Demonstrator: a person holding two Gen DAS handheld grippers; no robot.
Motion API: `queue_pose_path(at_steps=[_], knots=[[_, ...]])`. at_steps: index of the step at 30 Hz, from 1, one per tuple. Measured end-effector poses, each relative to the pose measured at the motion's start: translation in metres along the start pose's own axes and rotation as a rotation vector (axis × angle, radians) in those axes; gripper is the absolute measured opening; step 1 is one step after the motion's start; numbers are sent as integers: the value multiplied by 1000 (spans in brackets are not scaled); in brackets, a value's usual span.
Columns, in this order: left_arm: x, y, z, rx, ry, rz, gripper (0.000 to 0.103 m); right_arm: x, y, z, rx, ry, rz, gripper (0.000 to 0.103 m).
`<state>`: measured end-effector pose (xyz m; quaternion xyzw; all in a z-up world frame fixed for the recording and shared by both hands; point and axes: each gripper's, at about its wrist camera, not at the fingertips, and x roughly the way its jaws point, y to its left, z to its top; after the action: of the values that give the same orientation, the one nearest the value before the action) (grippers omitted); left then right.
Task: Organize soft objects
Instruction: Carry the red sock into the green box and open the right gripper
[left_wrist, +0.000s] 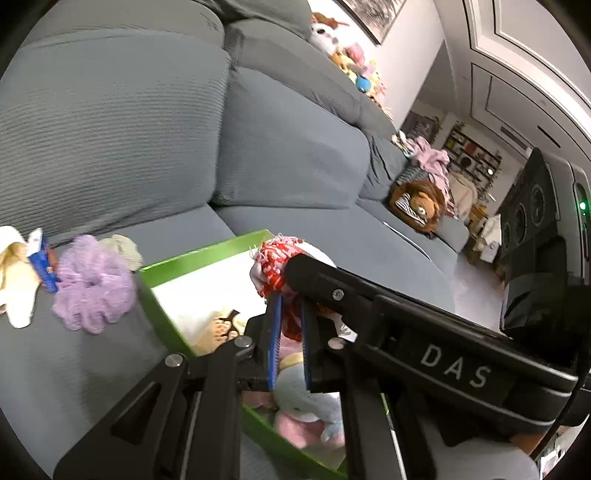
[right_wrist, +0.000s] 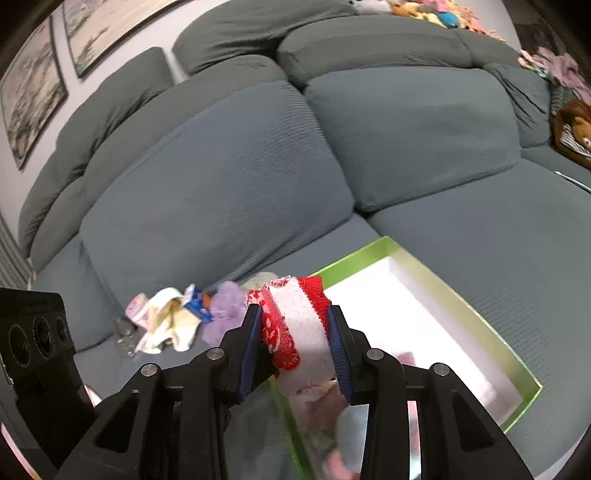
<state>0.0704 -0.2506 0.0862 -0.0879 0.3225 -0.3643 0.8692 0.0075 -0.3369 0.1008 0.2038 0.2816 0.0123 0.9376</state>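
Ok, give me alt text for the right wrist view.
The right gripper clamps a red and white cloth above an open green box on a grey sofa. Small soft items, including a purple scrunchie, lie left of the box.

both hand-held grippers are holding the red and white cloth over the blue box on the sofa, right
Not quite: the box is green, not blue. The right wrist view shows its green walls and white floor on the grey sofa. The rest holds: the left hand-held gripper and the right hand-held gripper each clamp the red and white cloth above it.
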Motion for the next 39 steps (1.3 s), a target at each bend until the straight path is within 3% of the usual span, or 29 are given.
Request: queue_pose_path(at_steps=[9, 17, 23, 28, 30, 33, 39], knots=[[38, -1, -4, -36, 95, -43, 5, 12, -33, -5, 59, 52, -75, 38], [60, -5, -16, -83, 181, -35, 5, 31, -53, -12, 93, 132, -165, 39], [65, -11, -20, -88, 204, -21, 6, 35, -62, -15, 98, 161, -225, 39], [57, -8, -22, -98, 193, 5, 14, 33, -63, -15, 97, 162, -254, 39], [49, -6, -21, -97, 178, 13, 22, 29, -64, -13, 106, 151, -260, 41], [34, -3, -20, -81, 153, 25, 40, 22, -65, -11, 121, 125, -246, 58], [-3, 11, -18, -91, 75, 70, 76, 12, -56, -6, 111, 77, -238, 67]])
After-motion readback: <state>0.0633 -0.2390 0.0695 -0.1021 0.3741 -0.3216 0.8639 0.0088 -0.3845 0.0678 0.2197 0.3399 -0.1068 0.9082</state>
